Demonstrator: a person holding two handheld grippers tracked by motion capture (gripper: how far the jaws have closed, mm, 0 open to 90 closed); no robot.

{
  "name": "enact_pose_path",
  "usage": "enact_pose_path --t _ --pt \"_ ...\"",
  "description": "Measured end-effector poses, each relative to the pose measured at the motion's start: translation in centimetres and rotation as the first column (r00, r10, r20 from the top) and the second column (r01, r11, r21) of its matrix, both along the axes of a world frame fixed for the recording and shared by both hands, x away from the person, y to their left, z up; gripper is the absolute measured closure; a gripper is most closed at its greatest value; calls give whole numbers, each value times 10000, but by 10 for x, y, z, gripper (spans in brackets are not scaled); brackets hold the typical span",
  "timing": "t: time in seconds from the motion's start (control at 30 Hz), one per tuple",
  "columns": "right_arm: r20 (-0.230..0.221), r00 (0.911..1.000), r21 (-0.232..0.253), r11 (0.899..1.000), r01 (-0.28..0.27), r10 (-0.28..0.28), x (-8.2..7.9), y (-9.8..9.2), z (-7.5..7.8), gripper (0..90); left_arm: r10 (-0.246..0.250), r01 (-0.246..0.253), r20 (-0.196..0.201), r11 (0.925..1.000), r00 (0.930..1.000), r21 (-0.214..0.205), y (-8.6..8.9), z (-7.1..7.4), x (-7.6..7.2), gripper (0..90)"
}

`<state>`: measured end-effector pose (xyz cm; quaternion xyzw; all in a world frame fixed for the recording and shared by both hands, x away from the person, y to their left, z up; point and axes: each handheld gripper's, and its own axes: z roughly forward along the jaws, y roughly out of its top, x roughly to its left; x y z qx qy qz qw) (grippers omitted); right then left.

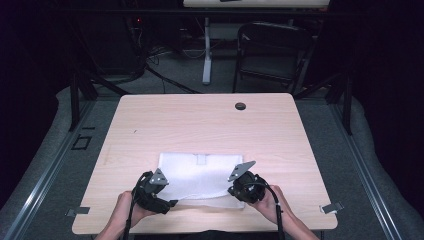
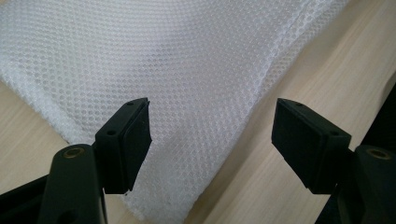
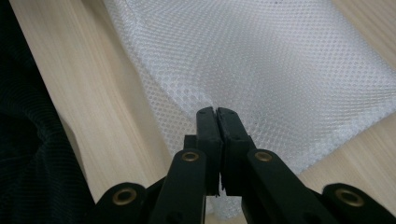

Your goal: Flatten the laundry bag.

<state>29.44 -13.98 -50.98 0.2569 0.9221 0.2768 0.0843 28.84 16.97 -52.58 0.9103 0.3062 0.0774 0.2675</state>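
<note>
A white mesh cloth [image 1: 200, 175] lies flat on the near half of the wooden table [image 1: 200, 120], with a small tab [image 1: 201, 159] at its far edge. My left gripper [image 1: 170, 202] is at the cloth's near left corner. In the left gripper view, the left gripper [image 2: 212, 135] stands open, its pads apart on either side of a corner of the mesh [image 2: 187, 70] and clear of it. My right gripper [image 1: 236, 192] is at the near right corner. In the right gripper view, the right gripper [image 3: 217, 116] is shut on the edge of the mesh [image 3: 280, 60], which rises slightly there.
A dark round grommet [image 1: 240, 106] sits near the table's far edge. Metal clips [image 1: 331, 207] [image 1: 77, 211] stick out at the near corners. A black folding chair [image 1: 272, 50] stands beyond the table. Bare wood surrounds the cloth.
</note>
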Motion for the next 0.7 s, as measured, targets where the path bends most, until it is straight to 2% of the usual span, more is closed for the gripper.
enact_pose_path --t 0.13,0.27,0.33,0.43,0.5,0.7 --pt "-43 10000 70 10000 33 -33 1 -2 5 892 -122 122 14 9999 9999 -49 -1 0 0 284" --pt "-25 10000 385 9992 75 -74 2 -4 9 893 -166 165 34 9998 9999 129 -3 -2 -1 286" --pt "-62 9999 450 9989 138 -136 2 -4 11 893 -99 96 89 9994 9999 344 -4 -3 0 324" --pt "-109 9999 541 9985 119 -113 4 -5 11 893 9 -13 81 9990 10000 451 -3 -5 2 400" --pt "-125 9998 589 9981 191 -184 4 -5 13 893 73 -78 130 9991 9999 410 -3 -4 2 391" --pt "-28 9996 764 9967 276 -275 4 -4 17 893 -169 164 167 9993 9997 337 -7 -4 -1 379"
